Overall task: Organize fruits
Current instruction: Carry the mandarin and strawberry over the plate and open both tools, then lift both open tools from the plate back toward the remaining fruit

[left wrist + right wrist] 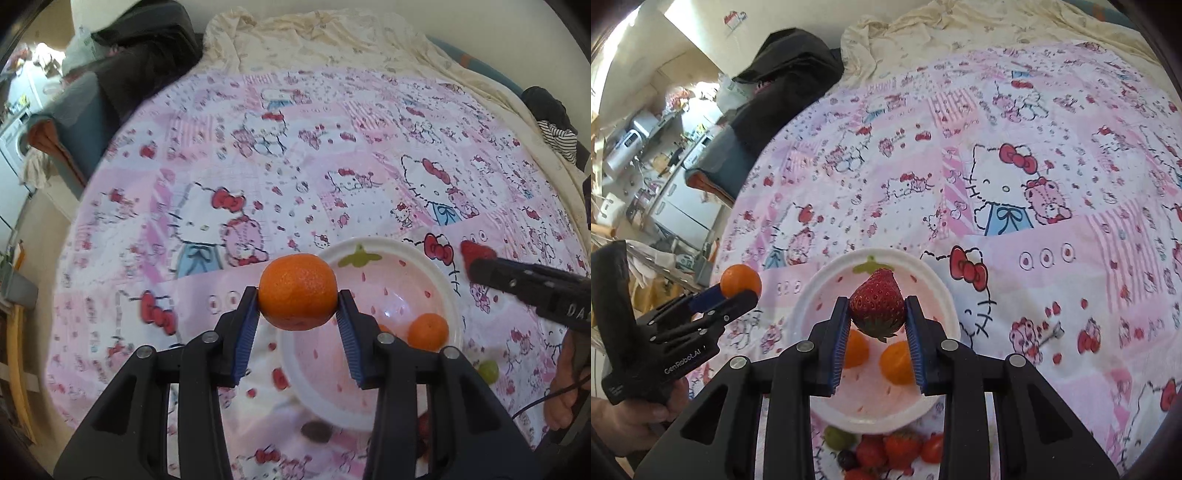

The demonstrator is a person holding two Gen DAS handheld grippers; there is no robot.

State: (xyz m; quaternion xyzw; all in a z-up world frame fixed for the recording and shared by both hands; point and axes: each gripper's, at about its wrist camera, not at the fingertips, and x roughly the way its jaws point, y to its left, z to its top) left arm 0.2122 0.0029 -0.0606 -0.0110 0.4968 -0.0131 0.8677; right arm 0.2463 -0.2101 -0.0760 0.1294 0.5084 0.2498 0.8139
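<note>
Now | right gripper [877, 314] clamps strawberry [877, 300] (tip up) | left gripper [298, 297] clamps tangerine [297, 291]

A bowl [934, 291] on the bedspread [1052, 177], near its front edge, holds two tangerines [895, 363]; a cluster of small fruits [886, 452] lies between bowl and front edge, and a dark bundle [786, 81] lies at the far left corner.

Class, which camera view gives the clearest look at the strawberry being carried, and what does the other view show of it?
The right wrist view: the strawberry fills the centre, clamped in the right gripper above the bowl. The left wrist view shows only a blurred red tip at its right edge.
</note>
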